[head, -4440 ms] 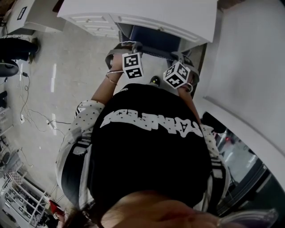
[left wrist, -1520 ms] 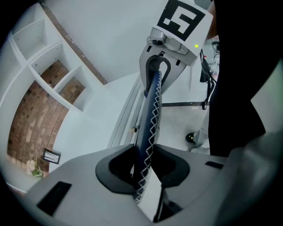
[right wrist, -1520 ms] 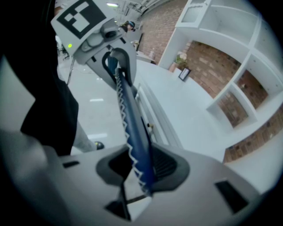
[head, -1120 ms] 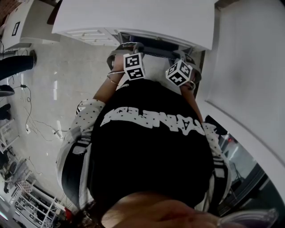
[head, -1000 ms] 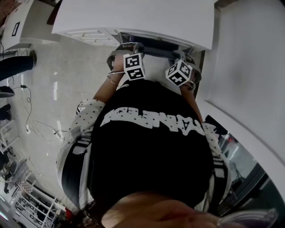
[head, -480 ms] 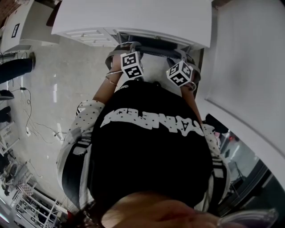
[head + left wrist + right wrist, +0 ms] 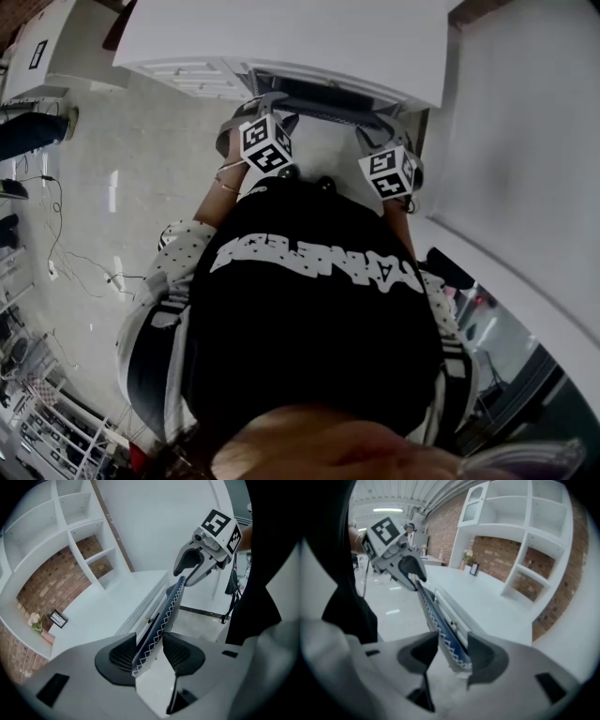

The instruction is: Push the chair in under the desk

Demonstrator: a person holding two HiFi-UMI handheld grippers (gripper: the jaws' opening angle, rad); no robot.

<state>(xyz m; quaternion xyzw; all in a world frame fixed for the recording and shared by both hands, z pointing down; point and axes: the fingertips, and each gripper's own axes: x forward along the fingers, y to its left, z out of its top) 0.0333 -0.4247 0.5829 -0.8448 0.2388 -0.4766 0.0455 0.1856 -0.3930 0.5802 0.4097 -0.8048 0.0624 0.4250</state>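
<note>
The chair's blue back edge [image 7: 319,101], trimmed with white zigzag stitching, lies just under the front of the white desk [image 7: 281,37]. In the left gripper view the edge [image 7: 164,616] runs between the jaws of my left gripper [image 7: 151,656]. Those jaws are opening, with a gap beside the right pad. In the right gripper view the same edge [image 7: 438,620] passes between the opening jaws of my right gripper [image 7: 452,656], and neither pad presses on it. Each gripper sees the other at the far end: the right gripper [image 7: 187,571] and the left gripper [image 7: 410,571]. My torso hides the seat.
White shelves [image 7: 70,531] backed with brick rise above the desk, and a small picture frame [image 7: 58,618] and flowers [image 7: 35,620] stand on the desktop. A white drawer front [image 7: 187,70] is at the desk's left. A white wall [image 7: 525,141] stands at the right. Cables [image 7: 56,234] lie on the floor at the left.
The chair has gone further under the desk since the earliest frame. In the last second both marker cubes have drawn back toward me and turned, moving apart.
</note>
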